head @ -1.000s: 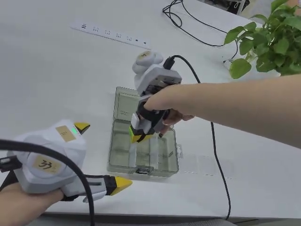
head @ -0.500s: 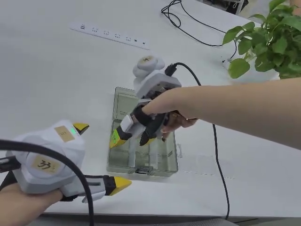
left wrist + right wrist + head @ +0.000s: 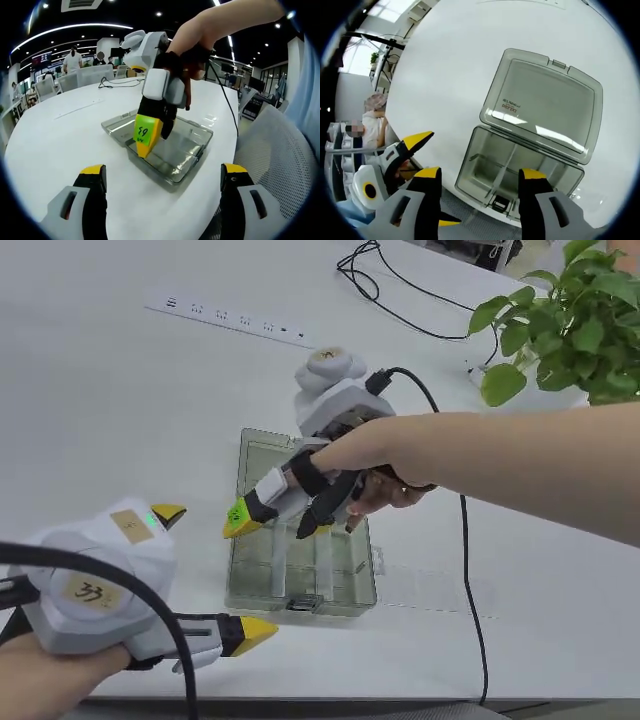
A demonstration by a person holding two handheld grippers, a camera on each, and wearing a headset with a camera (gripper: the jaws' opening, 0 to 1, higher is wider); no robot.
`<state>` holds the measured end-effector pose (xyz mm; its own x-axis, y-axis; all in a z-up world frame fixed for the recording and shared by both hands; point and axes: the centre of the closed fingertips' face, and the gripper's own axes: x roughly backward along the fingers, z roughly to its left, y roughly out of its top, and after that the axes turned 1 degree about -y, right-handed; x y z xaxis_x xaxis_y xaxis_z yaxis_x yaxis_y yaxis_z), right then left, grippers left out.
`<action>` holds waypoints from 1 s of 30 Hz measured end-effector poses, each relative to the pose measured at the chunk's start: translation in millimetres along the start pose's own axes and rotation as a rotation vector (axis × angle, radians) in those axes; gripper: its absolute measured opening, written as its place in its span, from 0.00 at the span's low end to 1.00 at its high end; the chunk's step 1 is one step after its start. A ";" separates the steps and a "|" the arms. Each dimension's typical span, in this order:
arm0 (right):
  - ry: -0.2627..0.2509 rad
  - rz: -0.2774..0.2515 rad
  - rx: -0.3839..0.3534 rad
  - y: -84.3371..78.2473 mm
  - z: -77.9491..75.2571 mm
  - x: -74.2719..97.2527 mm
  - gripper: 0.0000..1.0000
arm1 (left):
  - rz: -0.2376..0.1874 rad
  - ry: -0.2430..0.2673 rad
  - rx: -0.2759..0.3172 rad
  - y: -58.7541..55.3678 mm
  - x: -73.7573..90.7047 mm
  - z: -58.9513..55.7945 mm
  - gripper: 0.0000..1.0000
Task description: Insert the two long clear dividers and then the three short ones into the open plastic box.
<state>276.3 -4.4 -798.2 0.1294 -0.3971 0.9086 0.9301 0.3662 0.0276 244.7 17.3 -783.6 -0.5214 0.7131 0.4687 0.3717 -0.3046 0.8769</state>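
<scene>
The clear greenish plastic box (image 3: 352,580) lies open near the table's front, its lid (image 3: 262,455) folded back flat. Thin clear dividers (image 3: 281,562) stand lengthwise inside it, and the right gripper view also shows a divider (image 3: 506,161). My right gripper (image 3: 275,525) hovers just above the box, open, with nothing between its yellow-tipped jaws. Looking down, the right gripper (image 3: 480,181) faces the box (image 3: 485,150). My left gripper (image 3: 210,571) is held open to the left of the box, holding nothing. From the left gripper (image 3: 162,172), the box (image 3: 187,160) lies ahead under the right gripper (image 3: 150,135).
Faint clear pieces (image 3: 435,592) lie on the table right of the box. A black cable (image 3: 468,540) runs past them. A white rounded object (image 3: 330,364), a power strip (image 3: 235,320) and a potted plant (image 3: 565,315) sit farther back. The table's front edge is close.
The right gripper has swung its tips leftward over the box and its jaws have spread apart. The left gripper has stayed in place.
</scene>
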 end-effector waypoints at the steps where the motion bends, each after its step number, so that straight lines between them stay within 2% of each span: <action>1: 0.030 -0.013 0.006 1.1 4.6 1.6 0.65 | 0.001 0.001 0.000 -0.1 0.3 0.8 0.97; 5: 0.061 -0.056 0.000 8.9 4.6 8.0 0.70 | 0.000 0.006 0.002 0.4 1.8 2.8 0.97; 7: 0.069 -0.069 0.002 7.3 5.2 11.3 0.73 | 0.001 0.008 0.002 0.9 2.9 3.4 0.97; 12: 0.123 -0.138 -0.007 12.6 4.5 15.4 0.78 | -0.004 0.011 0.008 3.3 4.9 5.1 0.97; 16: 0.157 -0.168 0.003 17.6 4.5 23.4 0.82 | -0.006 0.013 0.010 5.0 5.7 6.0 0.97; 17: 0.178 -0.195 0.010 20.1 6.9 26.6 0.83 | -0.005 0.013 0.009 5.6 5.9 5.9 0.97; 18: 0.172 -0.187 0.004 16.6 4.9 29.1 0.84 | -0.004 0.013 0.008 6.0 6.1 5.9 0.97; 19: 0.199 -0.221 0.021 19.9 8.3 32.4 0.86 | -0.004 0.013 0.006 6.3 6.2 6.0 0.97; 21: 0.199 -0.231 0.020 18.9 8.1 36.4 0.90 | -0.002 0.013 0.003 7.1 6.5 5.9 0.97; 25: 0.229 -0.306 0.045 20.9 10.6 46.7 0.97 | 0.001 0.012 -0.001 8.0 6.4 5.4 0.97; 30: 0.230 -0.350 0.089 12.2 6.6 56.0 1.00 | 0.009 0.010 -0.006 8.3 6.2 3.9 0.97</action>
<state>292.7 -16.5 -744.2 -0.1067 -0.6838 0.7218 0.8996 0.2428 0.3630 247.6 21.6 -773.8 -0.5255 0.7043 0.4772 0.3718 -0.3144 0.8734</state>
